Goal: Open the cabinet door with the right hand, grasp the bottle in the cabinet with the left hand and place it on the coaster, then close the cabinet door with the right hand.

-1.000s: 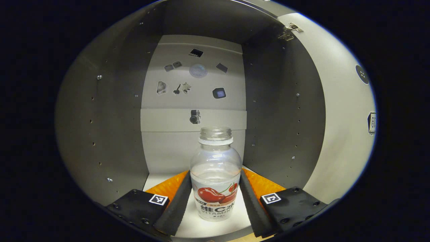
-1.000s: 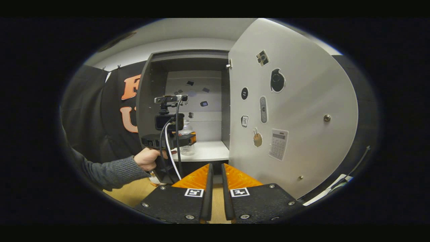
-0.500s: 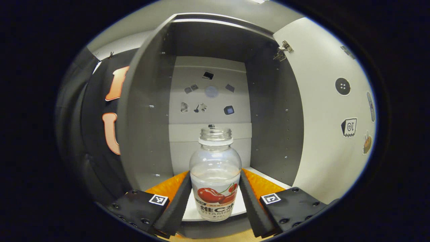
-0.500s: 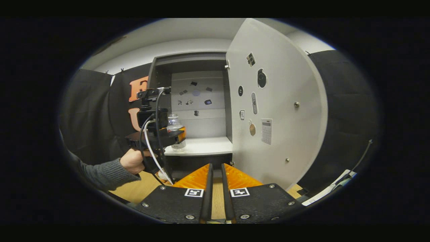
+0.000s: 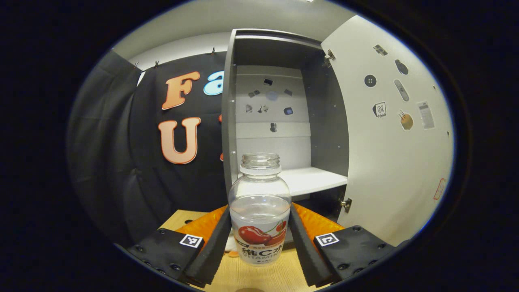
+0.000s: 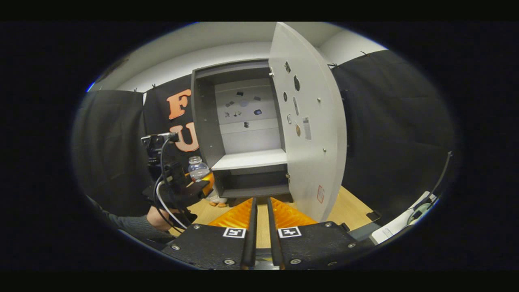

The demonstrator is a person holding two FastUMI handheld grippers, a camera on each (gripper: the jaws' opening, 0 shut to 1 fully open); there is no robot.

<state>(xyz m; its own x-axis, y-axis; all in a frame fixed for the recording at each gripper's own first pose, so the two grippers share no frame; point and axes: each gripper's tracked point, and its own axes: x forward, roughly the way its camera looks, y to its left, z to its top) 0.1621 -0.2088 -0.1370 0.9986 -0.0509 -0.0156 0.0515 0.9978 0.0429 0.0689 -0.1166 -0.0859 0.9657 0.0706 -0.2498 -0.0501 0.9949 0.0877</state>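
Between the left gripper (image 5: 259,239) fingers, clamped at its labelled belly above the table (image 5: 259,280) outside the cabinet (image 5: 284,121), the capless bottle (image 5: 260,211) looked light, smooth, squeezable plastic, while the right gripper (image 6: 259,239) stood nearly closed, empty.

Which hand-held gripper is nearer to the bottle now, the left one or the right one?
Left. The left hand-held gripper holds the bottle between both fingers. The right hand-held gripper is apart from it, facing the open cabinet door.

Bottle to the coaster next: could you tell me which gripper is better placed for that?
Left. The left gripper already clamps the bottle, outside the cabinet; the right gripper is shut and empty.
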